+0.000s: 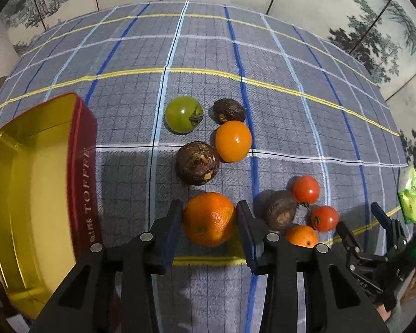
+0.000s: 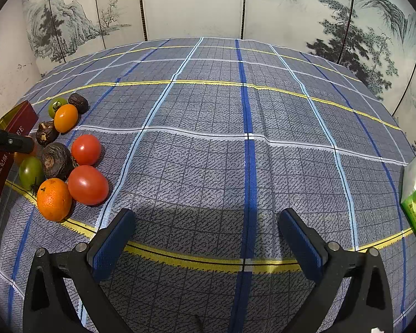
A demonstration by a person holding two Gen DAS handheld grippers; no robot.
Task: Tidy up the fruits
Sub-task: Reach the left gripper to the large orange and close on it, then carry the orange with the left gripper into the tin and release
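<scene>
1. Left gripper (image 1: 209,216): jaws narrow, closed on an orange (image 1: 208,217), pads against both its sides; the orange rests on the checked tablecloth (image 1: 208,55).
2. Open gold tin (image 1: 27,180) lies left of the left gripper, apart from it.
3. Right gripper (image 2: 205,236): jaws wide, nothing between them; remaining fruit is clustered off to its left.
</scene>
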